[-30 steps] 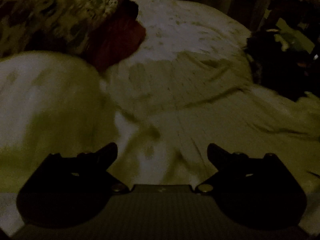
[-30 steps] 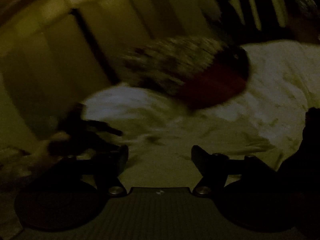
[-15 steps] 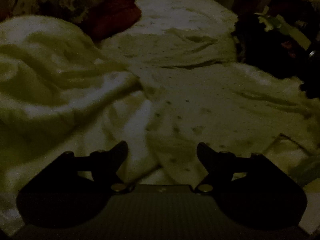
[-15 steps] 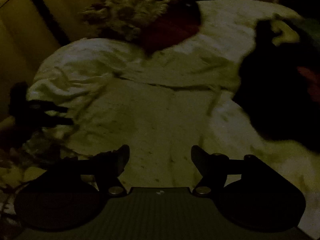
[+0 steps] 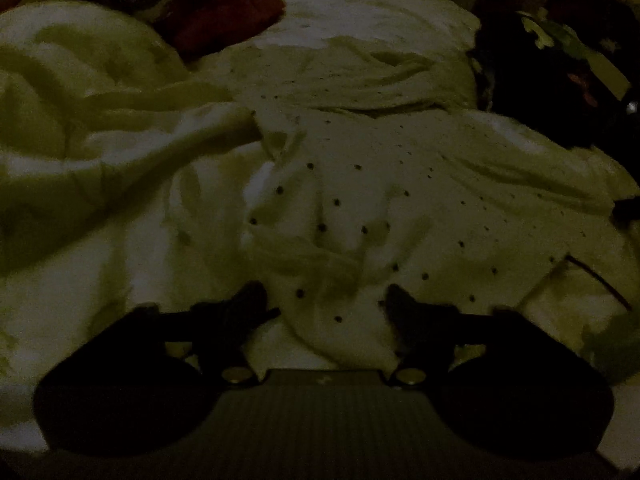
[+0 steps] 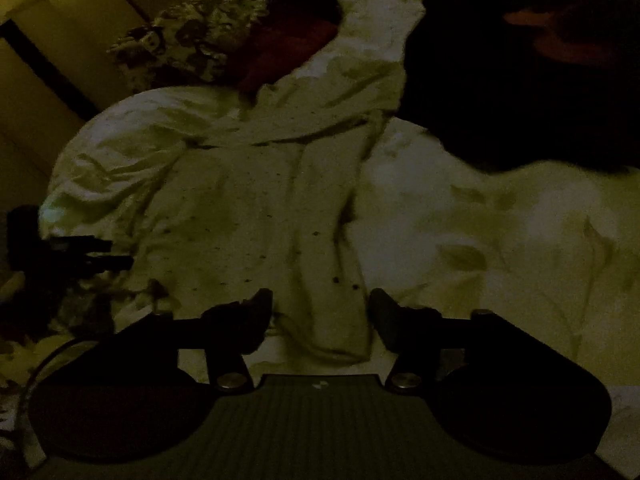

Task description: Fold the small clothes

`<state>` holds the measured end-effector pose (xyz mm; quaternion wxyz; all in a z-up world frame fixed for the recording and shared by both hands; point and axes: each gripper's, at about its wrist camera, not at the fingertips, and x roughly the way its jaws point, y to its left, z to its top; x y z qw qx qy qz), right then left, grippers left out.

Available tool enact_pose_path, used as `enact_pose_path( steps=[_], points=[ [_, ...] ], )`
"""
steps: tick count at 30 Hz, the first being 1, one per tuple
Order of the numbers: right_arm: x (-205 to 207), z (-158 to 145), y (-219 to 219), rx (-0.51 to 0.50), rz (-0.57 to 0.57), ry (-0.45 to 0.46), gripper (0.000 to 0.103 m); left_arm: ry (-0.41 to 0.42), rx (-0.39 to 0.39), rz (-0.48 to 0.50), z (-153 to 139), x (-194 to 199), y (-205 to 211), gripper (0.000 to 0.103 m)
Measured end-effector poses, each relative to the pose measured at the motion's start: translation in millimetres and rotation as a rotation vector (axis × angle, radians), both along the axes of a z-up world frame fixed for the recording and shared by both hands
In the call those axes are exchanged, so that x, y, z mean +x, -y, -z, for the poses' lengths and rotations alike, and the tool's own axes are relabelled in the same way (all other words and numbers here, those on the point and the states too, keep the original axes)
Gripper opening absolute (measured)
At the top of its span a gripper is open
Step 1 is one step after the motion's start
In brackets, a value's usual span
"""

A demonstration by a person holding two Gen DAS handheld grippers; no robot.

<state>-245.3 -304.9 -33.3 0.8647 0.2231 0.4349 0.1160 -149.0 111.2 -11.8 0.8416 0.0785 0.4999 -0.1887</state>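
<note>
The room is very dim. A pale garment with small dark dots (image 5: 380, 208) lies spread and wrinkled on a white bed. My left gripper (image 5: 326, 300) is open, its fingers straddling the garment's near hem. In the right wrist view the same garment (image 6: 256, 232) lies with a bunched fold running toward me. My right gripper (image 6: 320, 304) is open over the end of that fold. The left gripper (image 6: 80, 252) shows as a dark shape at the garment's left edge.
A white duvet (image 5: 80, 120) is heaped at left. A floral pillow and a dark red cushion (image 6: 288, 44) lie at the head of the bed. A pile of dark clothes (image 6: 520, 80) sits at right. A yellowish cupboard (image 6: 48, 40) stands beyond the bed.
Both grippers have come down and closer to the dotted garment. Each now has its open fingers over an edge of it. The left gripper's jaws have narrowed a little.
</note>
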Motion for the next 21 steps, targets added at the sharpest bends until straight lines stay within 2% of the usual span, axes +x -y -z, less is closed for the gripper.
enact_pose_path(
  steps=[1,2,4,5,7,8,10,13,16,18,21],
  points=[
    [1,2,1,0.003,0.007,-0.001,0.07,0.0,-0.01,-0.006,0,0,0,0.041],
    [2,5,2,0.015,0.015,-0.002,0.064,-0.001,-0.016,-0.002,-1,0,0,0.038],
    [4,9,5,0.05,0.021,-0.011,0.043,0.0,-0.011,-0.005,-3,-1,-1,0.028],
    [5,10,6,0.064,0.015,-0.015,0.04,-0.001,-0.019,-0.013,-4,0,-3,0.025],
    [4,9,9,0.106,0.016,-0.009,0.025,-0.009,-0.052,-0.033,-8,-1,-10,0.011],
    [3,9,10,0.138,0.017,-0.004,0.022,-0.01,-0.078,-0.042,-13,-1,-15,0.006],
    [0,6,13,0.203,0.015,0.015,0.019,-0.018,-0.156,-0.058,-24,-1,-25,0.005],
    [-3,0,13,0.304,0.002,0.043,0.018,0.024,-0.245,-0.078,-46,-2,-37,0.005],
    [-1,-5,19,0.488,0.019,0.087,0.017,0.064,-0.352,-0.079,-70,1,-47,0.005],
    [4,-11,23,0.557,0.02,0.119,0.017,0.101,-0.368,-0.087,-82,6,-52,0.005],
    [18,-25,28,0.602,0.03,0.161,0.017,0.131,-0.417,-0.112,-89,31,-59,0.005]
  ],
)
